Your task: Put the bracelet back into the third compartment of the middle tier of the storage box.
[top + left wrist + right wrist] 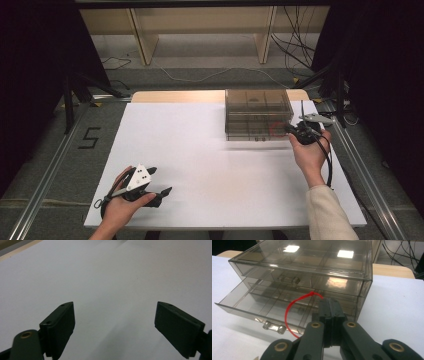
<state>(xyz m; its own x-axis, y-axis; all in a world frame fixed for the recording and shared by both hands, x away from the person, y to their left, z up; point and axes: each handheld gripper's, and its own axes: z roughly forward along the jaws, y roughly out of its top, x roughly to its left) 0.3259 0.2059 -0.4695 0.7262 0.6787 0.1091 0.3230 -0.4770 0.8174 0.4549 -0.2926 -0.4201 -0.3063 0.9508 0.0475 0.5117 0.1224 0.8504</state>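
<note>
Thinly curved red loop (294,307), tool-pinched

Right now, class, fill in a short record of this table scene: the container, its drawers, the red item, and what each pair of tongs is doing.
container: smoky clear plastic drawer box at the white table's far right
drawers: lower drawer pulled partly out; upper drawer closed
red item: thin red loop, curving over the open drawer's front
right tongs: shut on the red loop's end, by the box
left tongs: open, nothing between them, above bare table
</note>
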